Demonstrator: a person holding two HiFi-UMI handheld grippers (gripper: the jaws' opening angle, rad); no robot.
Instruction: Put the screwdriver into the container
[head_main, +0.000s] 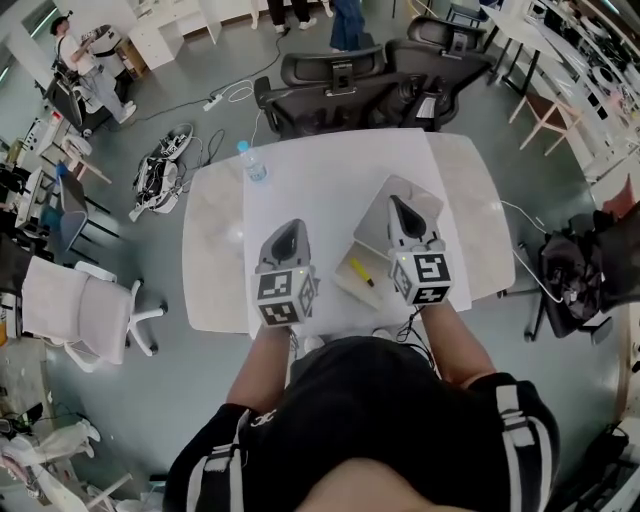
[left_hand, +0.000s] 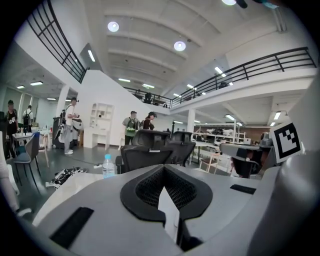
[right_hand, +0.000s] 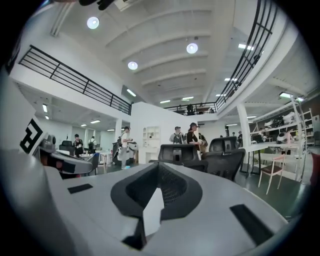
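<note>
Position: a person stands at the near edge of the white table (head_main: 330, 170), holding both tools above it.

Left claw (head_main: 289, 235): held over the near left part of the table. Its own view shows the two jaws together, with only a thin seam between them and nothing gripped.

Right claw (head_main: 400, 208): held over the near right part of the table. Its own view also shows the jaws together and empty.

Container (head_main: 350, 285): a flat, pale tray lying on the table near the near edge, between the two claws and closer to the right one.

Screwdriver (head_main: 362, 272): a small yellow item lying inside the outline of the container. It is too small in the head view to make out further detail. Neither claw touches it.

Other items: a water bottle (head_main: 253, 163) stands upright at the far left of the table, well apart from the container. Black office chairs (head_main: 345, 85) are drawn up along the far side of the table.
</note>
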